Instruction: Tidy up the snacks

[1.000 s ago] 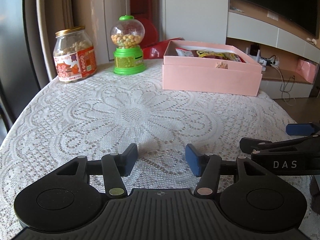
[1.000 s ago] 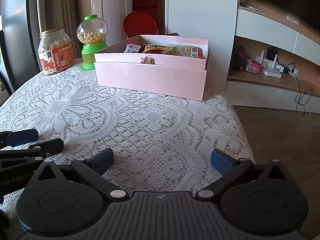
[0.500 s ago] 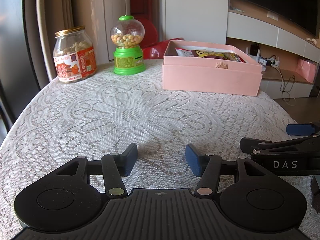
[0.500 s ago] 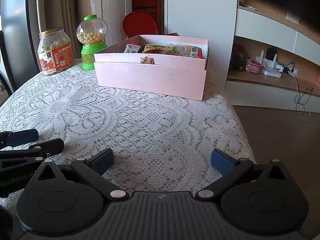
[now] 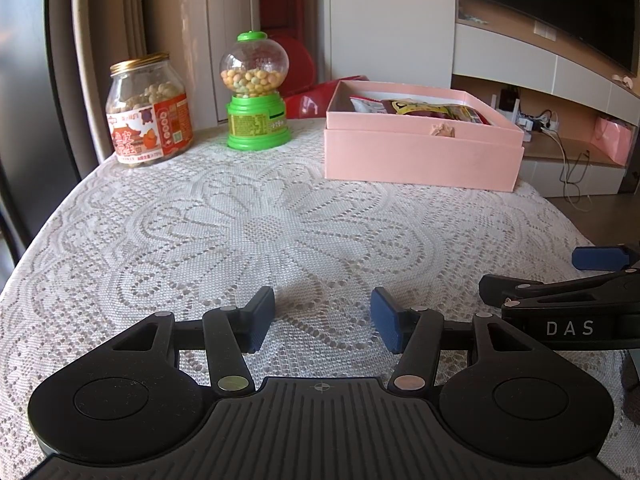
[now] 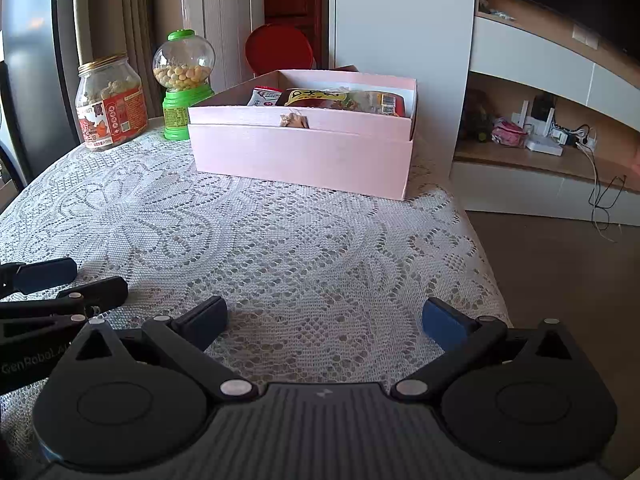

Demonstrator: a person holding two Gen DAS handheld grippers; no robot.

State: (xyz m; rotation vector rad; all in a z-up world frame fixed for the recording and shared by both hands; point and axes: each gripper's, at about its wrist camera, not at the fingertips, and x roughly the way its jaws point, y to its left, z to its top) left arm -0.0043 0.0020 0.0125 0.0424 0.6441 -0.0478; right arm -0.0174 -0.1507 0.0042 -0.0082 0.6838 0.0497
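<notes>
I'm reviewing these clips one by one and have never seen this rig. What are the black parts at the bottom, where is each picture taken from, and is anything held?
No robot here: a person carries a hand-held gripper in each hand, each with a camera looking along its two blue-tipped fingers. One view shows the left hand-held gripper, the other the right hand-held gripper. Both are open and empty above the lace tablecloth. At the far side stand a snack jar, a green candy dispenser and a pink box with snack packets inside.

White lace tablecloth (image 5: 280,232) over table; red chair back (image 6: 279,49) behind; TV shelf (image 6: 532,160) with cables right.
</notes>
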